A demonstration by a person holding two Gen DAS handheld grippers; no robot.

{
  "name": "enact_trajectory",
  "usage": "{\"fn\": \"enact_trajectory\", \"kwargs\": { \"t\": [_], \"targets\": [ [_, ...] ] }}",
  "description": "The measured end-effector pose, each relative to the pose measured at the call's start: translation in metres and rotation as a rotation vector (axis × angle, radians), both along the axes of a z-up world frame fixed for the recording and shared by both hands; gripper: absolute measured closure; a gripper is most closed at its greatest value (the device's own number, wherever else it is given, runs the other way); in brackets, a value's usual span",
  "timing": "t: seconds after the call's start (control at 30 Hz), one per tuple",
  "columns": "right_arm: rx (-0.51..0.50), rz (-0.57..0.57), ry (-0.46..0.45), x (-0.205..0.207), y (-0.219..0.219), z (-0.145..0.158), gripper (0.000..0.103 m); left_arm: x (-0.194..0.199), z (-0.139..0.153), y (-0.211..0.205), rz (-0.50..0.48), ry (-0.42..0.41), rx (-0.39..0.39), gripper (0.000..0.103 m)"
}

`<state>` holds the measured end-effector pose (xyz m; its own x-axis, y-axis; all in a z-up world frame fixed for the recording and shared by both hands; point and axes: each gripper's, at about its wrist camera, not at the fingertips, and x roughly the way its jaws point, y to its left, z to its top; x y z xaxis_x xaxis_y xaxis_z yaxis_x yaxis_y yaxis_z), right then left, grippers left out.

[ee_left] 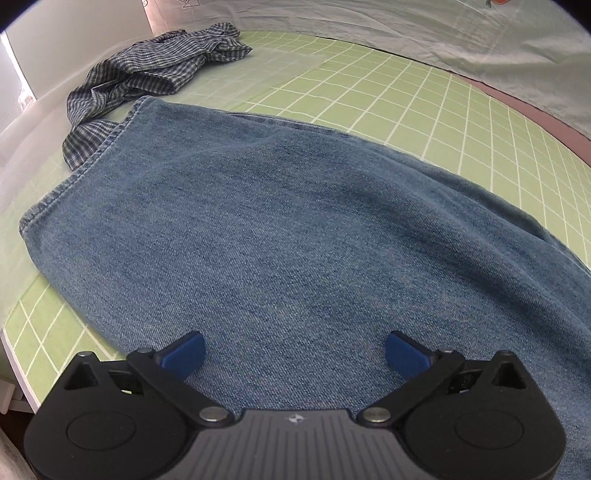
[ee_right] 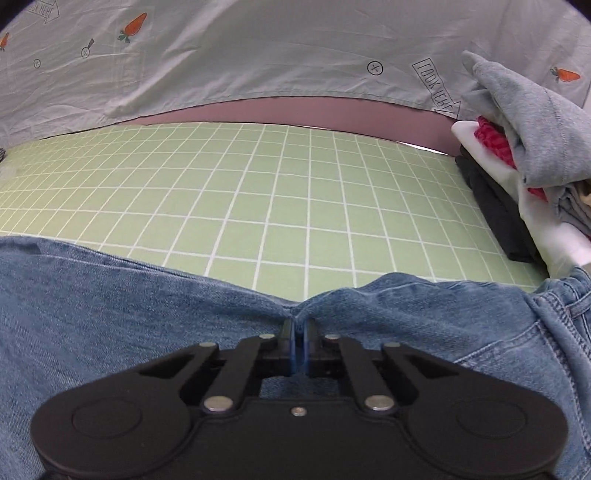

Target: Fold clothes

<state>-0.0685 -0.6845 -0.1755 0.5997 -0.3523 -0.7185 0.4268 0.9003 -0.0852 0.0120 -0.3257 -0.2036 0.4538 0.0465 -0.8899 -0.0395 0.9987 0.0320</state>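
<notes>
Lying flat on the green grid mat (ee_left: 424, 110), the jeans (ee_left: 277, 229) run lengthwise left to right, hem at left beside a crumpled plaid shirt (ee_left: 155, 74). Left gripper (ee_left: 294, 355) hovers over the leg, jaws wide and empty. Right gripper (ee_right: 298, 334), nearer the waistband, pinches denim at the far edge, beside a clothes pile (ee_right: 524, 155).

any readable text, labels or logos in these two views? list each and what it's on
"LOOK HERE": in an arrow outline on the grey printed sheet, right wrist view, printed sideways.
"...OK HERE": a second arrow on that sheet, top left, cut off by the frame.
Small emblem on the left gripper body: a logo, no letters.
Jeans: no readable label.
Left wrist view sheet prints: too cropped to read.
</notes>
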Motion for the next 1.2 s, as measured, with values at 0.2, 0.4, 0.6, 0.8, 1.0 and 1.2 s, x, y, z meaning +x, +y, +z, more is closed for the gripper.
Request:
{"fn": "enact_trajectory", "kwargs": {
  "t": [0.2,0.4,0.6,0.8,1.0,1.2],
  "targets": [
    [-0.02,-0.002,-0.022,0.019,-0.019,-0.003,0.101,-0.002,-0.002,0.002,-0.003,-0.035,-0.017,0.0],
    [-0.066,-0.052,0.003,0.024,-0.013,0.004,0.054,0.0,0.001,0.012,-0.032,-0.025,-0.021,0.0],
    [-0.107,-0.107,-0.027,0.0,0.029,0.025,0.0,0.001,0.015,0.088,0.054,-0.072,0.013,0.0],
    [-0.029,-0.171,-0.002,-0.017,0.087,0.023,0.0,0.003,0.029,0.171,0.15,-0.124,0.043,0.0],
    [-0.026,-0.201,0.013,-0.018,0.143,0.022,0.0,0.024,0.026,0.233,0.142,-0.133,-0.006,0.0],
    [-0.01,-0.291,-0.028,-0.017,0.179,0.022,0.0,0.037,0.015,0.247,0.04,-0.15,-0.068,0.0]
  ]
}}
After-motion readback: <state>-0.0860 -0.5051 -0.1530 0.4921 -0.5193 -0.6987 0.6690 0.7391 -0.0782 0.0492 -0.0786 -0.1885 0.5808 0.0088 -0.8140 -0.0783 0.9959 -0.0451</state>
